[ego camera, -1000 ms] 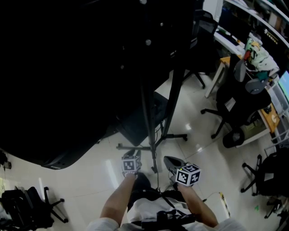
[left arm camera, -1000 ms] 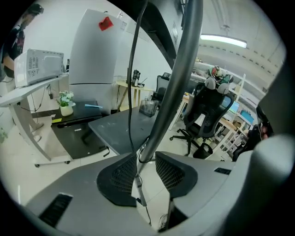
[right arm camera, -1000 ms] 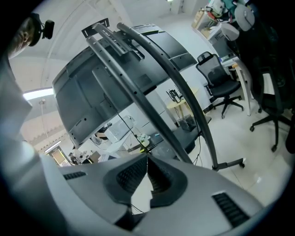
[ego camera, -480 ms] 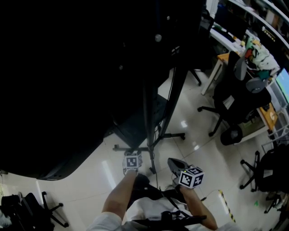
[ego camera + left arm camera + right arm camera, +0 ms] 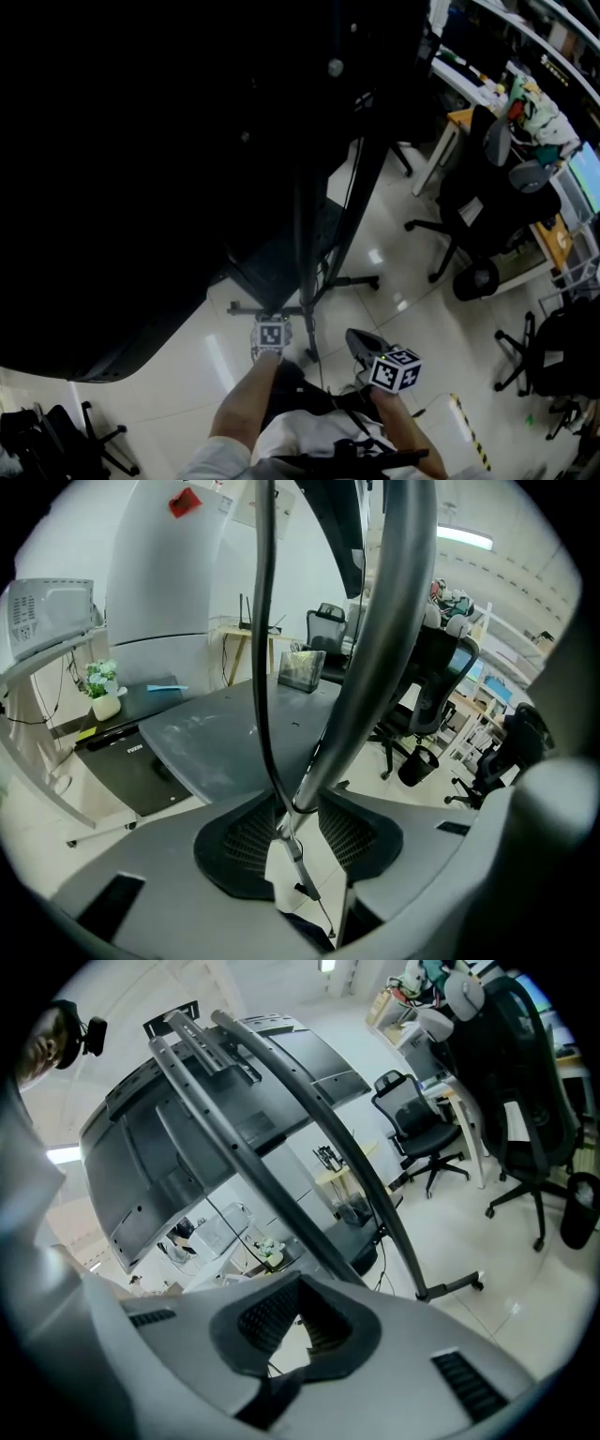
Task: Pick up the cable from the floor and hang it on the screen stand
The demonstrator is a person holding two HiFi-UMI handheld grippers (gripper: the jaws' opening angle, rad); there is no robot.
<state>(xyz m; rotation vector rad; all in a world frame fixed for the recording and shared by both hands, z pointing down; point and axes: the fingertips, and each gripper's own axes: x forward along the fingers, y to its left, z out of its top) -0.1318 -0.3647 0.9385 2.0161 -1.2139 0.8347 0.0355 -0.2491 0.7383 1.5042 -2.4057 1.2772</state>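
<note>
Right now your left gripper [image 5: 298,834] sits closest to the work. Its jaws stand wide, though they have just been closing a little, and neither pad presses on anything. Two things pass through the gap between them: the thin black cable [image 5: 263,649] and the slanted grey pole [image 5: 398,621] of the screen stand [image 5: 302,225]. The cable drops from above, meets the pole low in the gap, and carries a small grey connector [image 5: 296,860] just below that meeting point.

Your right gripper [image 5: 300,1330] has its jaws brought together. Whether any cable is nipped between them cannot be made out. In the head view it is held to the right of the stand's pole, apart from it, while your left one is just beside the pole's foot.

Just past the left jaws lies the stand's flat grey base plate [image 5: 225,733] on the pale floor [image 5: 412,281]. Above it, the big dark screen [image 5: 141,141] fills the upper left of the head view. Farther off to the right stand black office chairs [image 5: 469,216] near a desk [image 5: 459,122].
</note>
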